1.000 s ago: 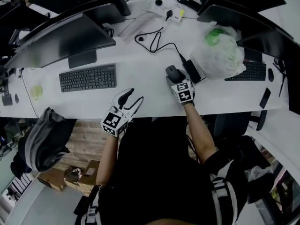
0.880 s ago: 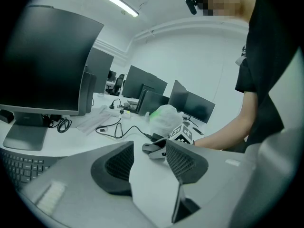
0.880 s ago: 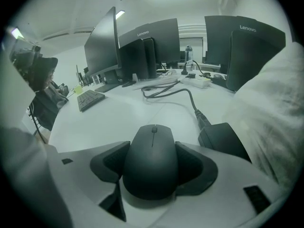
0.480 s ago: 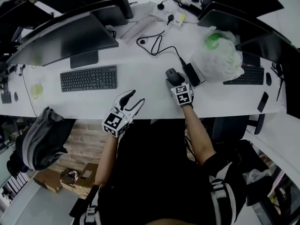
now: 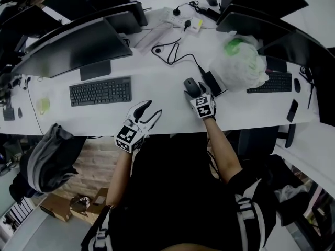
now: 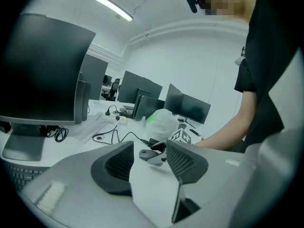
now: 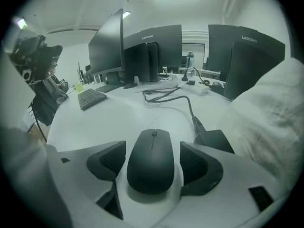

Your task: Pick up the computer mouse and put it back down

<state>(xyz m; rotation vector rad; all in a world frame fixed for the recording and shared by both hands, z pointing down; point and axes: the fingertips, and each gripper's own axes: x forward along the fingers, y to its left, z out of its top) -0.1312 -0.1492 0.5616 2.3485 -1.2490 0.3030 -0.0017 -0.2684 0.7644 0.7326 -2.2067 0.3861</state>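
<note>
Now | monitor [image 7: 159, 49]: Lenovo | right gripper [image 7: 153, 151] jaws just opened, flanking mouse [image 7: 151, 167]

The white tabletop [image 5: 157, 82] carries a black keyboard [image 5: 100, 91] toward its left end, a monitor foot [image 5: 96, 69] just behind it, and the black computer mouse [image 5: 191, 86] lying flat close to the near edge, right of the middle. Just beside the mouse on its right lies a black power adapter [image 5: 212, 82], whose cable [image 5: 175, 50] loops back toward the far edge, where a white power strip [image 5: 180, 21] lies. A white plastic bag [image 5: 238, 64] with something green inside sits farther right, and a second keyboard [image 5: 274, 81] lies near the right end.
</note>
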